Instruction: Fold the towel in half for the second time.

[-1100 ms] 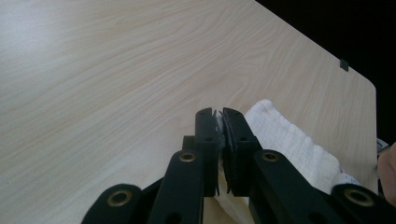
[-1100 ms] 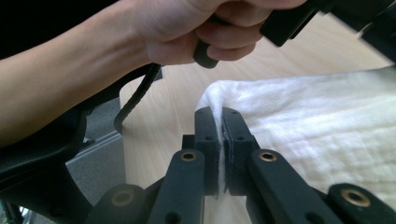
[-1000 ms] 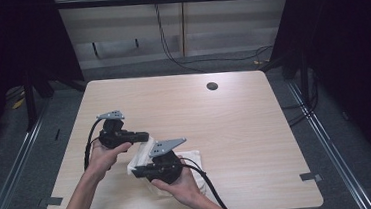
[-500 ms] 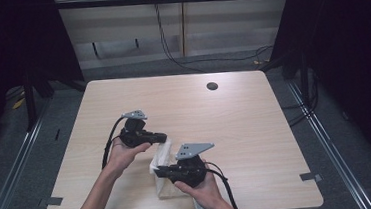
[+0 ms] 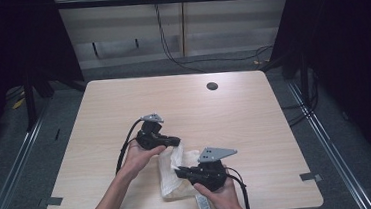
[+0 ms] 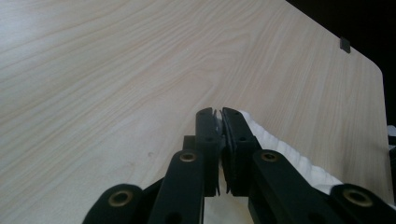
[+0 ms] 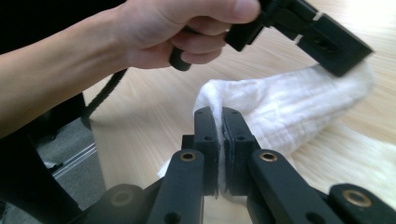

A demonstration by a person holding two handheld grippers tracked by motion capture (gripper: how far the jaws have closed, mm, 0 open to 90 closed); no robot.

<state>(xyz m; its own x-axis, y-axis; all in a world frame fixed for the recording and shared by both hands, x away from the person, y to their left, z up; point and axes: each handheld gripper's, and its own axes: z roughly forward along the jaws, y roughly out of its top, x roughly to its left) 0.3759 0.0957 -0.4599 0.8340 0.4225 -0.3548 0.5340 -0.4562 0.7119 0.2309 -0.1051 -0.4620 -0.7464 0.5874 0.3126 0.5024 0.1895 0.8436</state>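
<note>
Cloth (image 5: pixel 179 172) sits at the near edge of the table (image 5: pixel 254 114), white, crumpled, and I've got both tools on it. Left gripper (image 5: pixel 175 142) has its jaws pressed together on the cloth's far edge; in the left gripper view a thin white fold shows pinched between the tips, the rest trailing off to the side. Right gripper (image 5: pixel 180 173) is clamped too, jaws nearly touching with a ridge of fabric caught between them, and in the right gripper view the cloth stretches from my tips up to the other tool. My left hand (image 7: pixel 187 32) wraps that handle above it. It looks light, soft, limp, so it'll sag wherever I don't hold it. Edges or corners are the places to grip, I reckon; a pinch mid-panel would only bunch it.
</note>
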